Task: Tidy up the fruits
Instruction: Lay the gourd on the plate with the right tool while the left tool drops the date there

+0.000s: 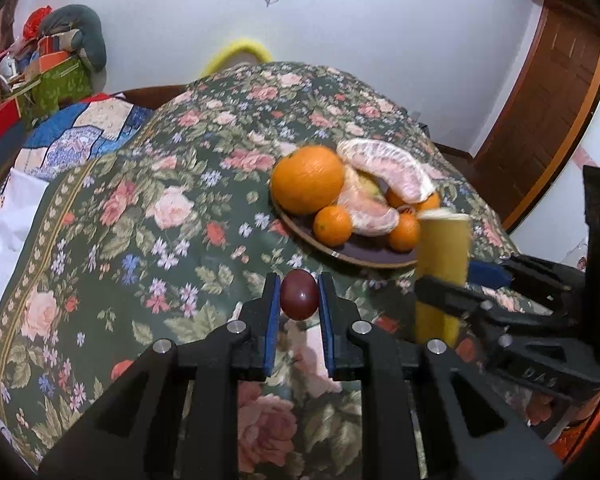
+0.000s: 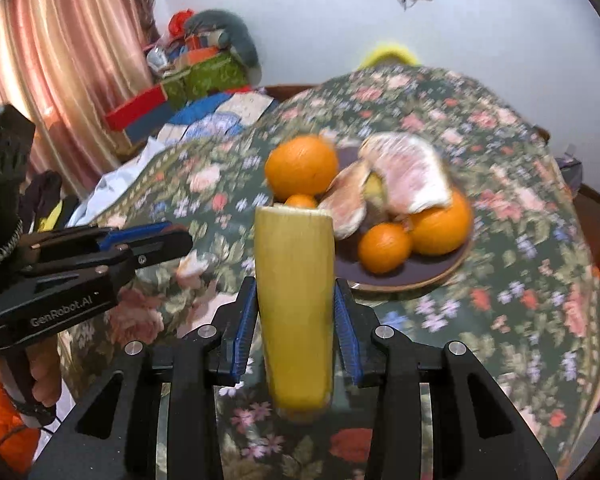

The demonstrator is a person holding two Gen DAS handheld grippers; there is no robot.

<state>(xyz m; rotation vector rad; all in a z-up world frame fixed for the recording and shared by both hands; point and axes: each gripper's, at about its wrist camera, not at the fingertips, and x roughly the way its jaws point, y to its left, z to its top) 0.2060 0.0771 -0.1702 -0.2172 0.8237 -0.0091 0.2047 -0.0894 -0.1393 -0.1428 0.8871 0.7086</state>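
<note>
My left gripper (image 1: 299,294) is shut on a small dark red fruit (image 1: 299,295), held above the floral tablecloth just short of the plate (image 1: 364,254). My right gripper (image 2: 295,292) is shut on a long yellow fruit (image 2: 296,300) standing upright between its pads; it also shows in the left wrist view (image 1: 442,264), close to the plate's near edge. The dark plate (image 2: 400,280) holds a large orange (image 1: 307,179), small oranges (image 1: 332,225) and peeled pomelo segments (image 1: 388,170). The left gripper shows at the left of the right wrist view (image 2: 180,240).
The table is covered by a dark green floral cloth (image 1: 160,220). Boxes and a plush toy (image 1: 72,36) are piled at the back left beside a curtain (image 2: 60,60). A wooden door (image 1: 548,92) stands at the right. A yellow chair back (image 1: 240,52) shows behind the table.
</note>
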